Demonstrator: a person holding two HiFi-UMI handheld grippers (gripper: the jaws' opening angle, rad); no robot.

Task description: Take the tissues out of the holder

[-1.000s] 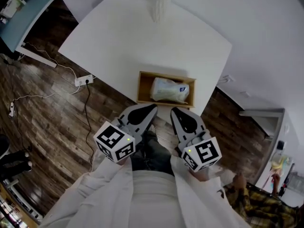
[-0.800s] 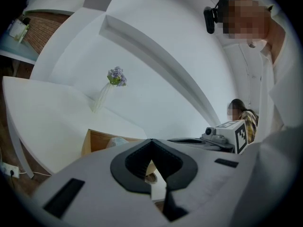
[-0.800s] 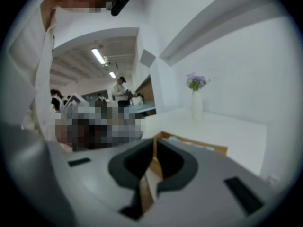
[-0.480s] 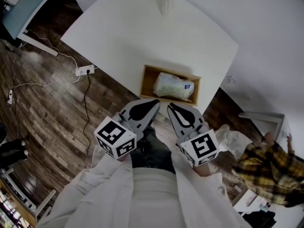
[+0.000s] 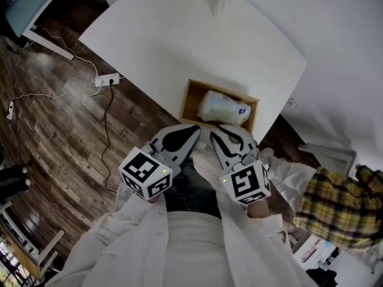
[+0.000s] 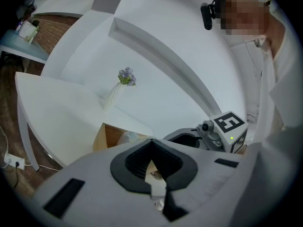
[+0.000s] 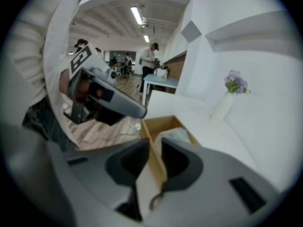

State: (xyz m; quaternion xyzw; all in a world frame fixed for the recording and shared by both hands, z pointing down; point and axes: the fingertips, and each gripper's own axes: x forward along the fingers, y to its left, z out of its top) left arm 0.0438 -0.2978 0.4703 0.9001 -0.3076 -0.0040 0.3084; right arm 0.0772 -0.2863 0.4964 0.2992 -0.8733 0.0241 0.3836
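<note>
1. Lying on the wood floor (image 5: 54,136) below the desk's near edge, toward its left corner, a white power strip (image 5: 108,78) trails its cable.
2. A white desk (image 5: 179,40) fills the upper middle of the head view, and a vase (image 5: 224,2) of flowers stands at its far edge.
3. The left gripper (image 5: 194,130) hangs over the floor just short of the desk's near edge. Its jaws are pressed together, tips meeting, with nothing between them.
4. The holder (image 5: 187,100), an open wooden box, sits on the desk's near edge close to the near right corner. The tissues (image 5: 222,108), a soft pack, lie inside it, untouched by either gripper.
5. The right gripper (image 5: 226,130) is just beside the left one, its tips at the holder's near wall. Its jaws are opening and a narrow gap shows between the tips. They pinch nothing, and the right gripper view shows the holder's wooden wall through that gap. Whether the tips touch the wall cannot be told.
6. A plaid sleeve (image 5: 335,205) of another person shows at the right, past the desk's near right corner.
</note>
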